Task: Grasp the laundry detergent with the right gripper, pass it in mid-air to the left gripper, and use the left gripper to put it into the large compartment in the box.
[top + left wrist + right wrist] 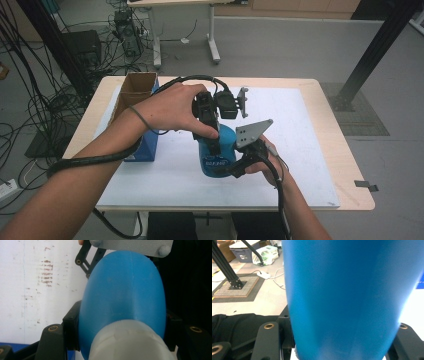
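Blue plastic bottle (220, 152) stands near the middle of a white mat (300, 150) on a light wooden table (345, 165), with its long axis roughly upright and its top leaning slightly toward the far side. A band of white lettering runs around its lower part, too small to read. The left gripper (214, 142), held in the person's left hand (172, 107), comes down from above, and its two black jaws are clamped on the upper part of the bottle; in the left gripper view the blue shoulder and a pale, whitish cap (130, 342) sit squeezed between the jaws. The right gripper (239, 167), held in the right hand (270, 165), comes in from the near right and pinches the lower body of the bottle; in the right gripper view the blue wall sits tight between its jaws. The bottle's neck and top are hidden by the left hand and gripper in the high view. An open cardboard box (135, 92) with a blue side stands at the left edge of the mat, partly covered by the left forearm.
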{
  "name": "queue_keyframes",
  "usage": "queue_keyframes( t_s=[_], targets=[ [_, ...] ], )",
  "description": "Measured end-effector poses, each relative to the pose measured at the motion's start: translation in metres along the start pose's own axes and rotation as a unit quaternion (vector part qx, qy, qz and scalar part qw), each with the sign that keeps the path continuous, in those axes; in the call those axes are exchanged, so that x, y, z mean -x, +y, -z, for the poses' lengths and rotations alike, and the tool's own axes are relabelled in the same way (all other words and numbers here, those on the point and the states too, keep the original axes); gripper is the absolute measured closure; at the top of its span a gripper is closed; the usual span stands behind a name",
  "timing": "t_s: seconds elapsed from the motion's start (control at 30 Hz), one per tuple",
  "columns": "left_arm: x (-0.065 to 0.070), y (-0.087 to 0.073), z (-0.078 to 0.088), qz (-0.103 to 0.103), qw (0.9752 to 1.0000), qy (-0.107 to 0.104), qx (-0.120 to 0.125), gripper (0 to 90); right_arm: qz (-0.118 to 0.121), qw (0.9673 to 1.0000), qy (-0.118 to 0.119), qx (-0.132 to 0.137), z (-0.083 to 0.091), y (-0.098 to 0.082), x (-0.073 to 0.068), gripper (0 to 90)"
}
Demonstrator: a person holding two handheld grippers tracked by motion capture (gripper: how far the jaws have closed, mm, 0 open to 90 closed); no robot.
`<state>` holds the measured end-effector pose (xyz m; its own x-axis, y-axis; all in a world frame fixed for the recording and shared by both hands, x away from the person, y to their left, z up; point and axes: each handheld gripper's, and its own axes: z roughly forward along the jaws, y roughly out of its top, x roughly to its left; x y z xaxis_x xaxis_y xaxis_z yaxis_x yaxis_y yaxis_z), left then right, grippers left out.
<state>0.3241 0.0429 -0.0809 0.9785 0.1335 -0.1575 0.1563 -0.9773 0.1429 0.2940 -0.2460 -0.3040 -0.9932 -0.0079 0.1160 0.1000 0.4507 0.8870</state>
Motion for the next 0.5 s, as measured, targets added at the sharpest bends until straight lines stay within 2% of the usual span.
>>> queue_keyframes(
  t_s=[0.5],
  targets=[
    [-0.0011,-0.0014,-0.0002,0.002,1.0,0.0,0.001,36.7,-0.002,1.0,0.0,0.002,-0.0005,-0.0006,0.0005,40.6]
  ],
)
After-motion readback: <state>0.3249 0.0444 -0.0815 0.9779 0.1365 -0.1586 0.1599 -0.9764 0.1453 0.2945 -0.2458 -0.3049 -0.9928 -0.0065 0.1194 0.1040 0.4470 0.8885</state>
